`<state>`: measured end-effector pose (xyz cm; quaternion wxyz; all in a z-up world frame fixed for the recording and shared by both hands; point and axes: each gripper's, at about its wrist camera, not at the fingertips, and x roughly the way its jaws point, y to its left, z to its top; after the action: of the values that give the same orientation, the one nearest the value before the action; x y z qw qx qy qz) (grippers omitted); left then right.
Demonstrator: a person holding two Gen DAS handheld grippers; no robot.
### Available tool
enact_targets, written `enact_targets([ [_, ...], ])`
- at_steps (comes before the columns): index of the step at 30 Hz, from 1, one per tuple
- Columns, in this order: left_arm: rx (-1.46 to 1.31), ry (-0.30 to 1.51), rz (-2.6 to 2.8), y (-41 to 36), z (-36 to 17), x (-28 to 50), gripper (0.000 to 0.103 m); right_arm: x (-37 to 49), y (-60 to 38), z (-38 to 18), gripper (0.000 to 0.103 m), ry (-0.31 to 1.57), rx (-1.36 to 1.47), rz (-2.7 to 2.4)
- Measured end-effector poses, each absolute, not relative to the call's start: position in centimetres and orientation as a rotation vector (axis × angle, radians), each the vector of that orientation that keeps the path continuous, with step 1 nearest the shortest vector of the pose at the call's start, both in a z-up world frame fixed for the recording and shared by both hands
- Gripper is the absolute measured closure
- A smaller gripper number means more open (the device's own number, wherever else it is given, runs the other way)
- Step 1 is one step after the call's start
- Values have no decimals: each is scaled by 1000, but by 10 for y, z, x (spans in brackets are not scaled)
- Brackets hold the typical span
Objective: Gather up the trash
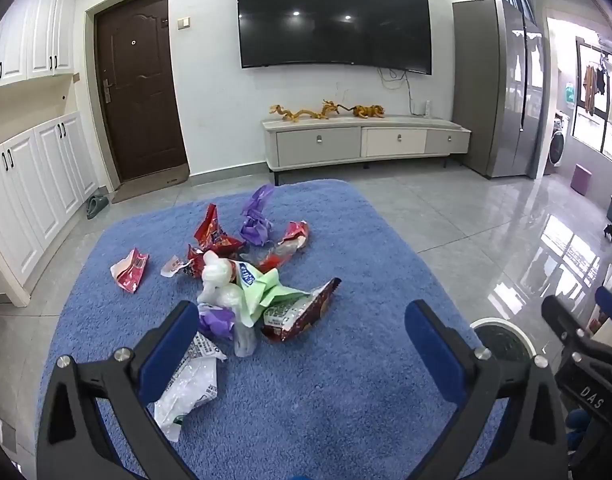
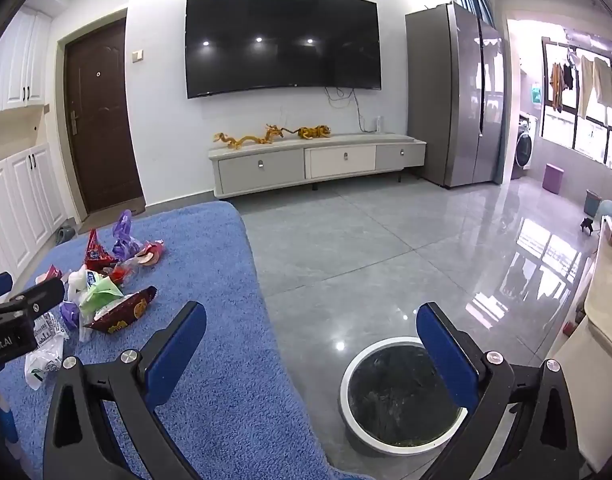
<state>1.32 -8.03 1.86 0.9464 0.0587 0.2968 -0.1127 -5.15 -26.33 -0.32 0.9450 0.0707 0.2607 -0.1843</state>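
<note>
Both my grippers hang wide apart, nothing between them. Left gripper point(image 1: 301, 344) hovers over the crumpled wrapper pile point(image 1: 241, 276) on the fuzzy blue rug point(image 1: 346, 400), pile at twelve o'clock. Right gripper point(image 2: 312, 352) sits above the round white-rimmed bin point(image 2: 402, 396) at five o'clock. Risk: these light, slippery wrappers overlap, so a pinch could drag neighbours along or snag rug pile.

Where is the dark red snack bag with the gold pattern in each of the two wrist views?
Left wrist view: the dark red snack bag lies near the picture's middle, on the blue rug, at the near right edge of the trash pile.
Right wrist view: the same bag lies at the left, on the rug, left of the near blue finger.
Shared landmark: the light green wrapper just behind the bag in both views.
</note>
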Motion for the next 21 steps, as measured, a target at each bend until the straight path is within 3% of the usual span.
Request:
enact_targets([
  [21, 141, 614, -166, -77, 3, 32, 0, -34, -270, -21, 0, 620, 144, -355],
])
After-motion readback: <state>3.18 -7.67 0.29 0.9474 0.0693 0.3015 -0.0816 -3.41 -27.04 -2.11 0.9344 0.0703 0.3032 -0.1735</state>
